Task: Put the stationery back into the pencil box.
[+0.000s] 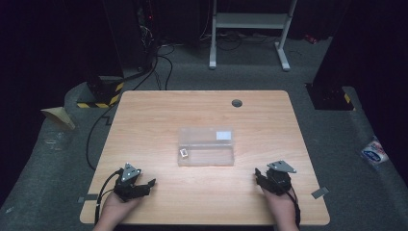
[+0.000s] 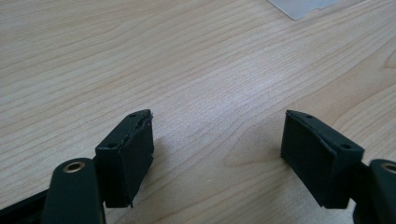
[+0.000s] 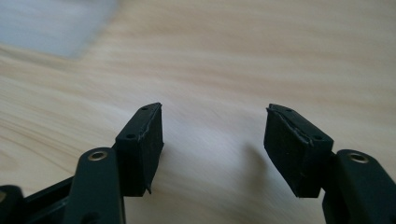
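The person's left hand (image 1: 111, 208) and right hand (image 1: 281, 204) each hold a black two-jaw gripper, left (image 1: 150, 184) and right (image 1: 258, 174), low, well apart, both with jaws spread and empty.

Quick tally of what was there: one wooden table (image 1: 159, 115), with one clear plastic box (image 1: 206, 146) on it and one small white item (image 1: 184, 153) inside that box. Two grippers total, a left gripper (image 1: 144, 185) and a right gripper (image 1: 262, 177), each with two black jaws spread apart. One round grommet hole (image 1: 236, 103) sat in the tabletop.
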